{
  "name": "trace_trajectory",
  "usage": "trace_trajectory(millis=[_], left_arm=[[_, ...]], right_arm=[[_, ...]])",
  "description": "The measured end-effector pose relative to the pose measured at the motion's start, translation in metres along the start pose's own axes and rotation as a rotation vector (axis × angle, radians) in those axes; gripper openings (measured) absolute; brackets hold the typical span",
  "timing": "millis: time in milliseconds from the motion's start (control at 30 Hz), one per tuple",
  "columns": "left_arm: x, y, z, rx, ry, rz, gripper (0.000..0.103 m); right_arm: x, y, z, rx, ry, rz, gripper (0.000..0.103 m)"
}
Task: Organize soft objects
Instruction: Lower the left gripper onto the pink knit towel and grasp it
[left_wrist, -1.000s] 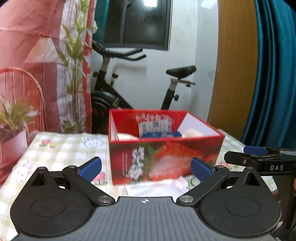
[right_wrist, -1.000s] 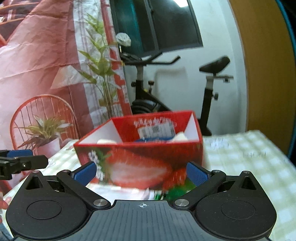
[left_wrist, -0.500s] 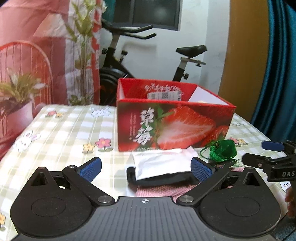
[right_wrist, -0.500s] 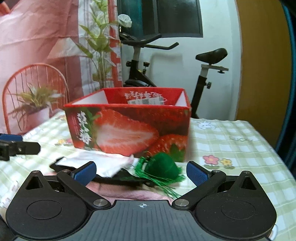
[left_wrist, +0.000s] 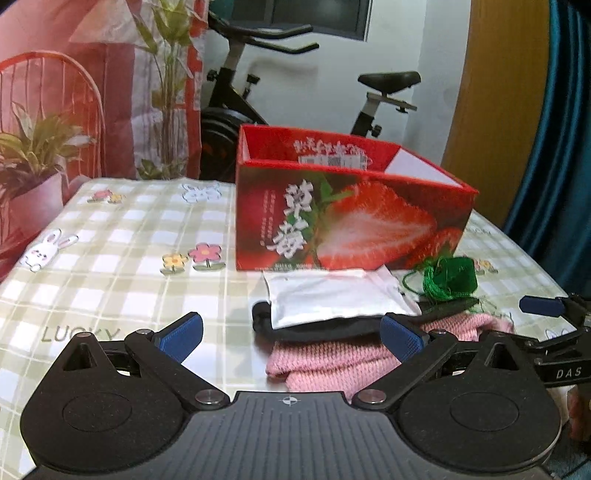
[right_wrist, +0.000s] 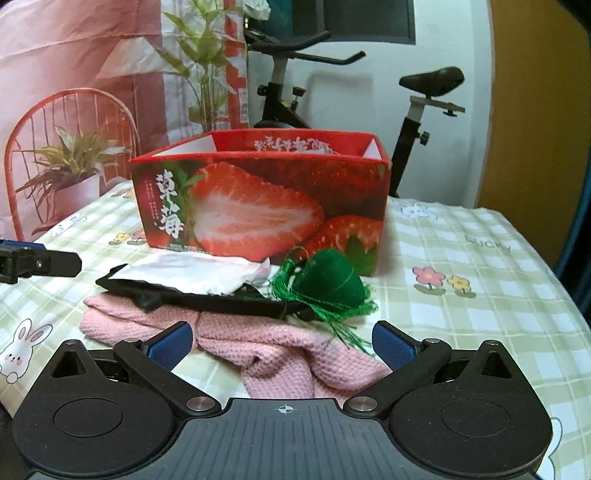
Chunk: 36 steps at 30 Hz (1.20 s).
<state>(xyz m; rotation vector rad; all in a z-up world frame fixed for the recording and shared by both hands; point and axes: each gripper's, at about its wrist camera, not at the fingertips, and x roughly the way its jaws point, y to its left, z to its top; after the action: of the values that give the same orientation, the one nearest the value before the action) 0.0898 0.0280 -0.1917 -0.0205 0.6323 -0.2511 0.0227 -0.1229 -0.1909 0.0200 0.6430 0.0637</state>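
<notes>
A red strawberry-print box (left_wrist: 354, 225) (right_wrist: 266, 214) stands open on the checked tablecloth. In front of it lies a pile: a pink knitted cloth (left_wrist: 332, 360) (right_wrist: 273, 354), a black item (left_wrist: 317, 330) (right_wrist: 207, 299), a white soft packet (left_wrist: 332, 299) (right_wrist: 199, 271) and a green tasselled pouch (left_wrist: 452, 280) (right_wrist: 328, 282). My left gripper (left_wrist: 291, 332) is open and empty, low before the pile's left end. My right gripper (right_wrist: 282, 339) is open and empty, its fingers either side of the pink cloth.
The tablecloth (left_wrist: 122, 240) (right_wrist: 480, 280) carries flower and rabbit prints. A potted plant (left_wrist: 33, 166) and red wire chair (right_wrist: 70, 110) stand at the left, an exercise bike (left_wrist: 288, 85) behind the table. Each gripper's fingertip shows in the other's view, the right one (left_wrist: 543, 306) and the left one (right_wrist: 40, 258).
Both grippers have dropped and drawn back from over the box toward the pile in front of it. The box's contents are hidden behind its front wall. Both stay open.
</notes>
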Motion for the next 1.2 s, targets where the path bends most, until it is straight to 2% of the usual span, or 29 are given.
trace_trajectory(millis=[133, 367, 500, 667, 800, 900, 1200], left_arm=[[0.008, 0.003, -0.005, -0.015, 0.044, -0.03, 0.102], [0.02, 0.001, -0.013, -0.006, 0.086, -0.095, 0.091], [0.031, -0.002, -0.021, 0.005, 0.129, -0.112, 0.067], [0.04, 0.006, -0.026, -0.04, 0.143, -0.123, 0.05], [0.043, 0.01, -0.028, -0.052, 0.143, -0.114, 0.029], [0.044, 0.011, -0.029, -0.059, 0.141, -0.105, 0.025], [0.045, 0.013, -0.03, -0.059, 0.141, -0.103, 0.025]], right_arm=[[0.002, -0.007, -0.004, 0.037, 0.028, -0.016, 0.102], [0.01, -0.014, -0.011, 0.063, 0.07, -0.027, 0.102], [0.016, -0.018, -0.015, 0.086, 0.084, -0.036, 0.102], [0.022, -0.02, -0.018, 0.101, 0.088, -0.038, 0.102], [0.023, -0.022, -0.017, 0.114, 0.072, -0.043, 0.103], [0.027, -0.023, -0.019, 0.121, 0.093, -0.057, 0.103], [0.032, -0.02, -0.021, 0.095, 0.117, -0.075, 0.103]])
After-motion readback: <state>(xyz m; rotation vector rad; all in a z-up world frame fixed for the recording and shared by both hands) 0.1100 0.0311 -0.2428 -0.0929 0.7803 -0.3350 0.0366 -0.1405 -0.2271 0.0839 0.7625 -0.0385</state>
